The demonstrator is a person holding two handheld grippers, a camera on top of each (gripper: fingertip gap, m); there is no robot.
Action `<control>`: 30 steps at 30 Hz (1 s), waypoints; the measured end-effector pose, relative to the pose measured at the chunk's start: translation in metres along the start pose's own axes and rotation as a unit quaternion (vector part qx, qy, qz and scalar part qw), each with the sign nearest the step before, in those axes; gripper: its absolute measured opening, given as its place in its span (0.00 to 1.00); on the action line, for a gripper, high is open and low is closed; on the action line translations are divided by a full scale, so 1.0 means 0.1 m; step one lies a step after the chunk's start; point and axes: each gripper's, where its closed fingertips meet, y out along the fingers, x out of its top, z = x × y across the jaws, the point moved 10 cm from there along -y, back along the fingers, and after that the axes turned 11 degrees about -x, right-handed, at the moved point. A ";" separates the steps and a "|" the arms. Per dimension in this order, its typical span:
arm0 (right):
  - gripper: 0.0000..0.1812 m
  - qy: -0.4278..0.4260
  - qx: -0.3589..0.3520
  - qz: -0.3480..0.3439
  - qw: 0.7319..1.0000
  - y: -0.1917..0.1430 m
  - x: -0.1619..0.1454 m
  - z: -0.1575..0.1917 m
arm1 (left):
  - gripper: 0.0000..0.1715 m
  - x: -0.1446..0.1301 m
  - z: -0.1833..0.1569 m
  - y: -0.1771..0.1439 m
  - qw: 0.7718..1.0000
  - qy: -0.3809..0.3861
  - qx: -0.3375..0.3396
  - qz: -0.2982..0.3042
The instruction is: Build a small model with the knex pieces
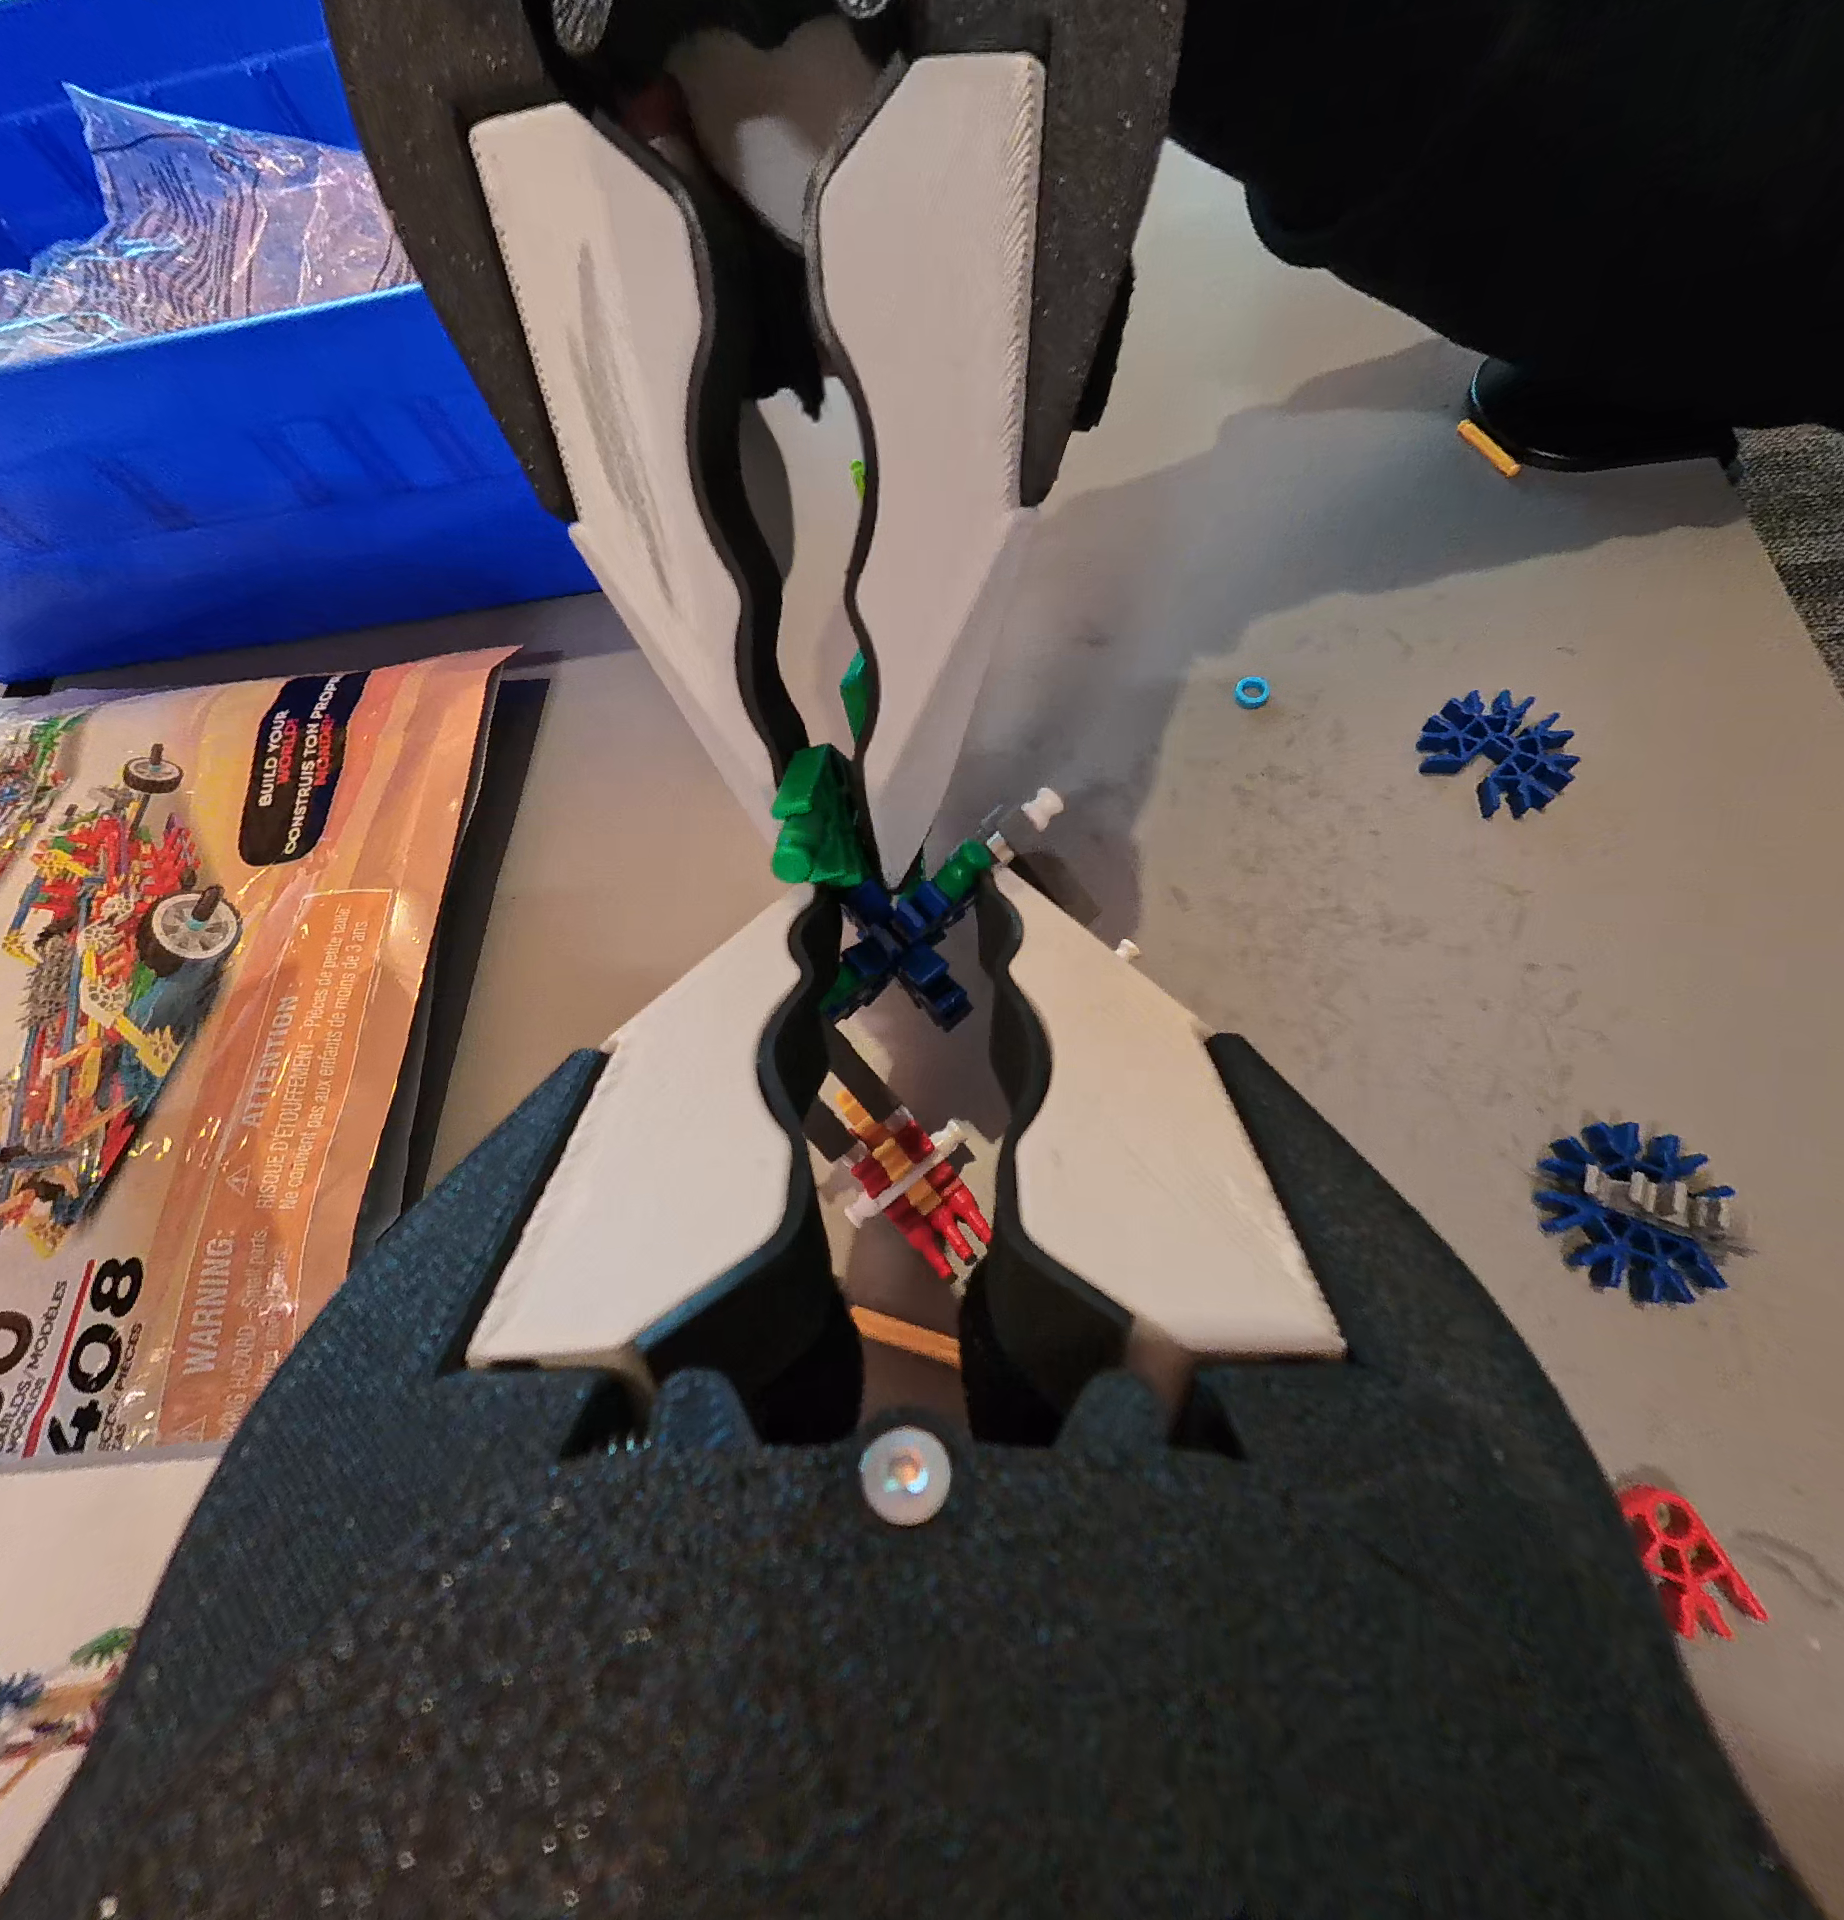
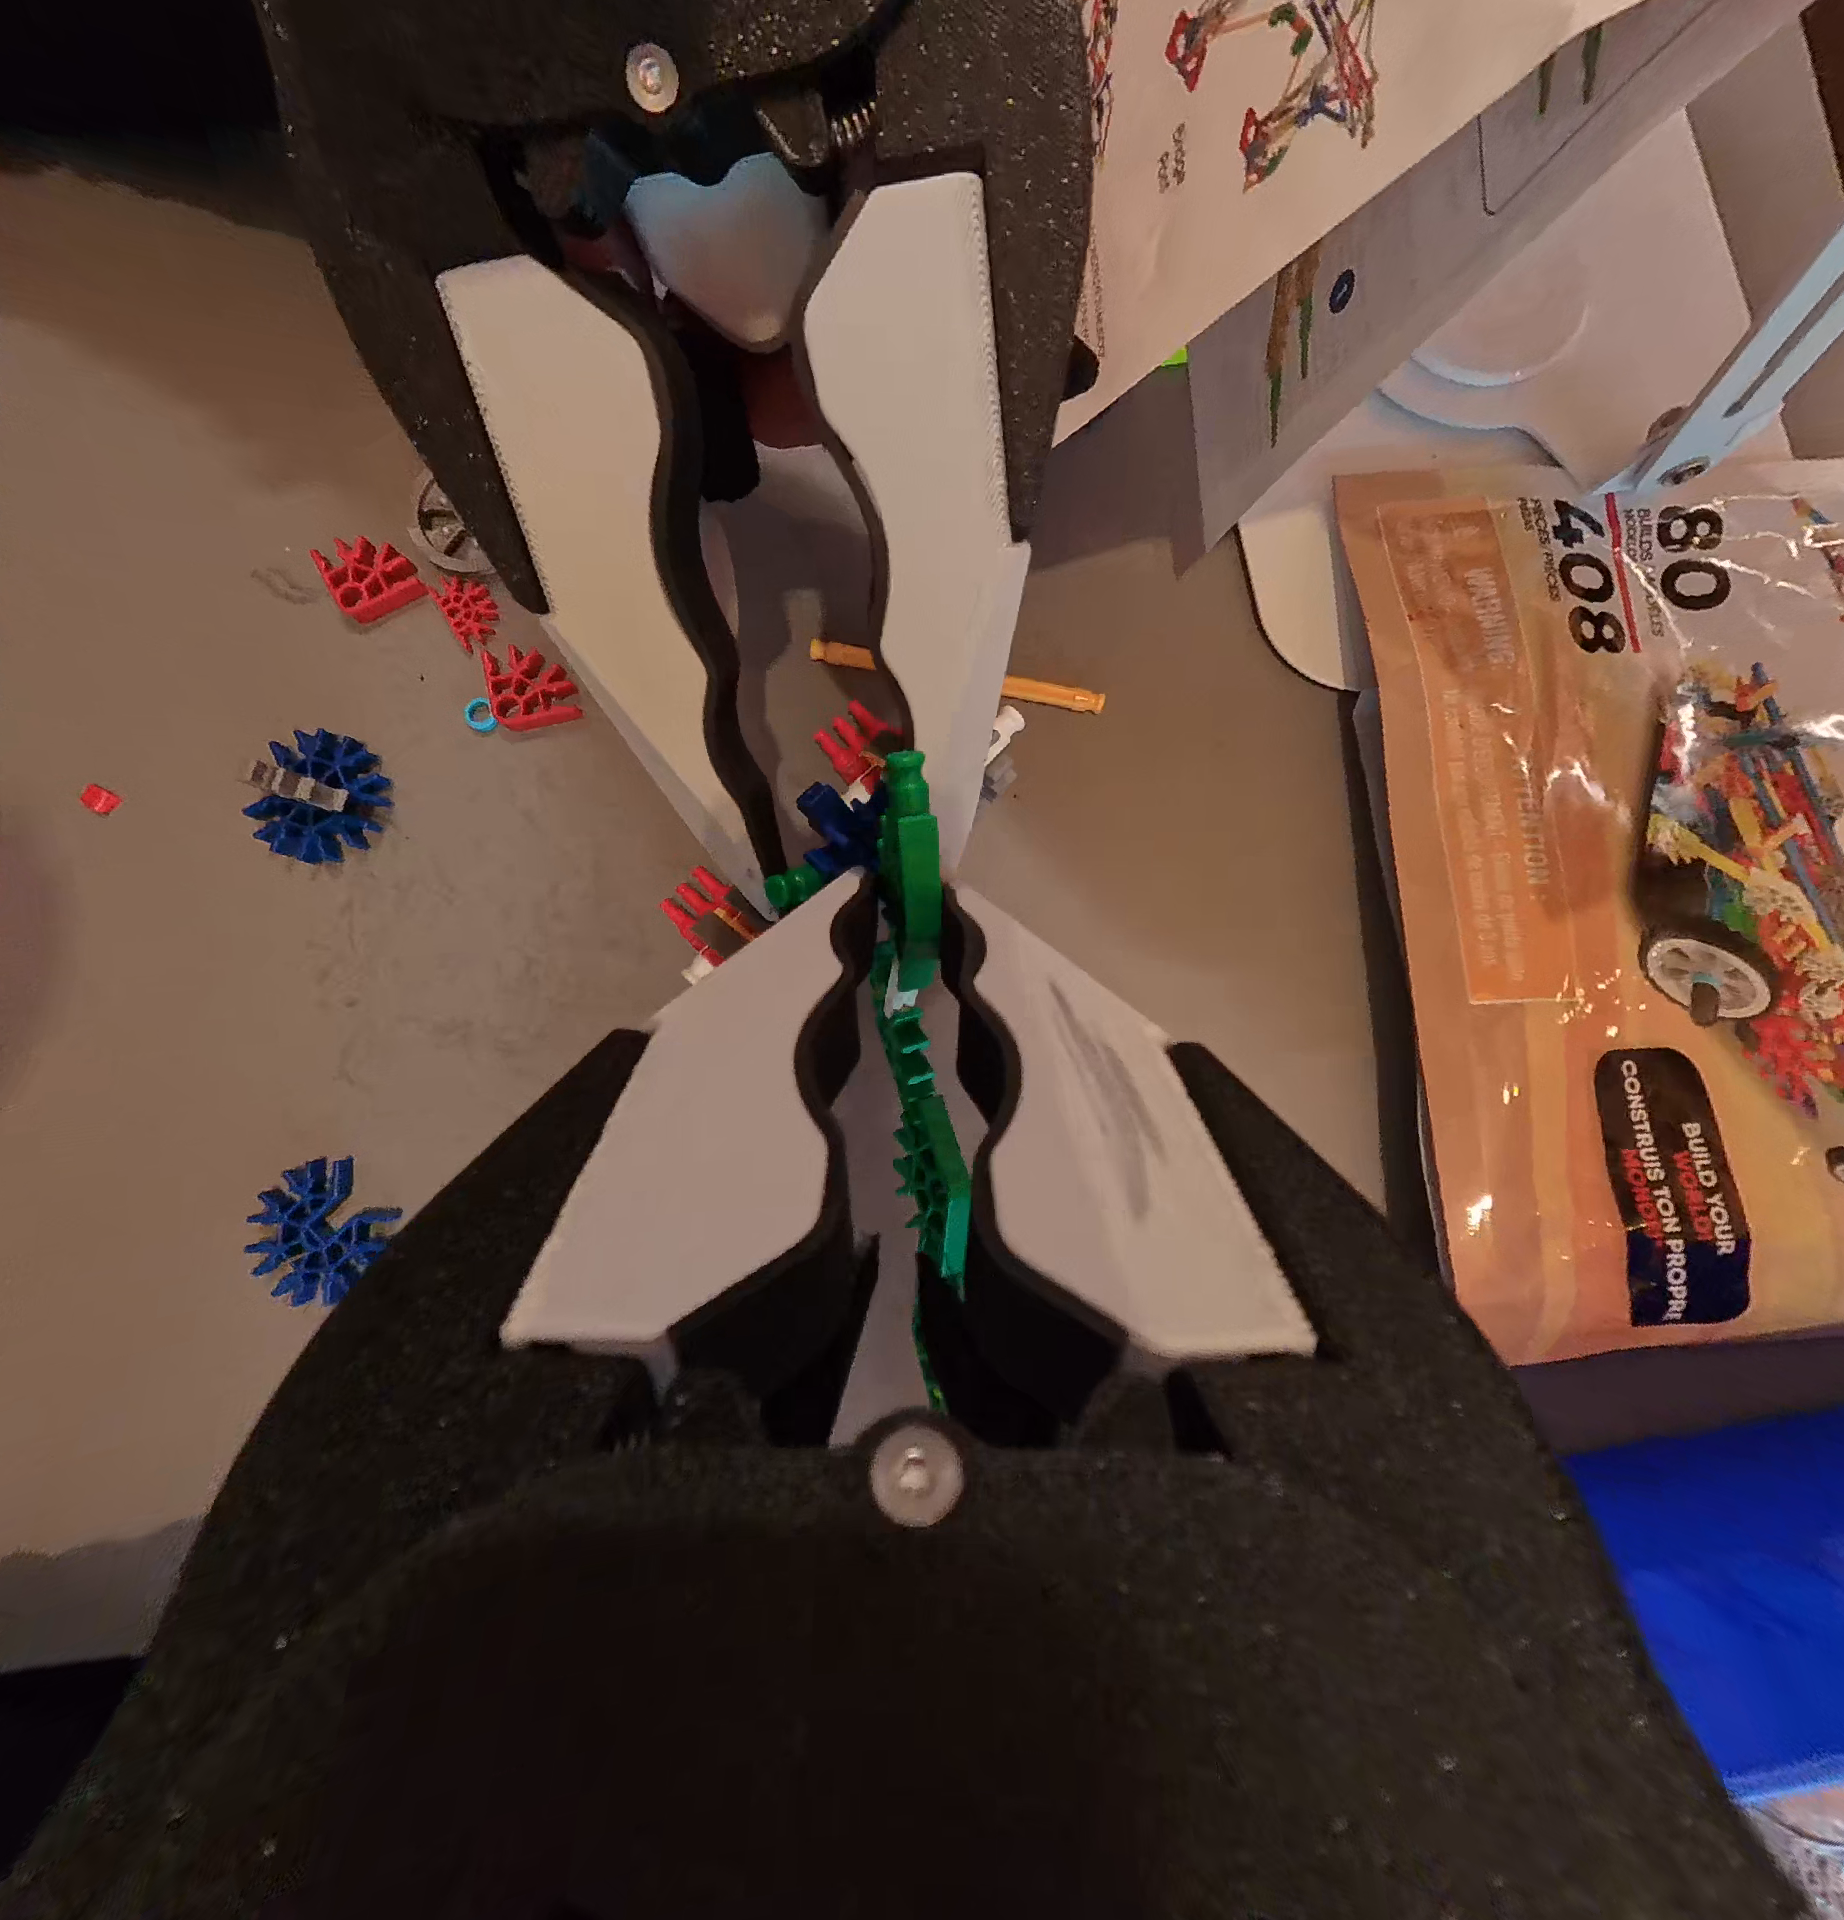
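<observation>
Between the fingers of the left gripper (image 1: pixel 897 914) sat a blue connector (image 1: pixel 902 951), clamped. Just beyond it, touching, the right gripper (image 2: pixel 902 894) held a green piece (image 2: pixel 913 997). Farther off, blue snowflake connectors (image 1: pixel 1498 750) lay loose on the table (image 1: pixel 1313 935).

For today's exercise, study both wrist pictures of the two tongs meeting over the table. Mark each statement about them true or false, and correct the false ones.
1. The right tongs grip a green toothed piece. True.
2. The left tongs hold nothing. False: they are closed on a blue connector, part of a small assembly with red rods behind it.
3. A blue bin stands beside a printed plastic bag. True.
4. The two loose blue snowflake connectors are stacked on each other. False: they lie apart on the table.
5. A red connector lies loose on the table. True.
</observation>
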 end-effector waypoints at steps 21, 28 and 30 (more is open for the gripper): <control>0.08 -0.049 0.022 -0.073 0.996 0.00 -0.12 0.01 | 0.15 0.00 0.02 -0.03 0.999 0.025 -0.046 0.000; 0.07 -0.058 0.015 -0.078 0.995 -0.01 -0.15 0.02 | 0.15 0.00 0.02 -0.02 0.999 0.023 -0.048 -0.006; 0.07 -0.064 0.011 -0.076 0.995 -0.01 -0.14 0.03 | 0.15 -0.01 0.02 -0.02 0.999 0.021 -0.049 -0.007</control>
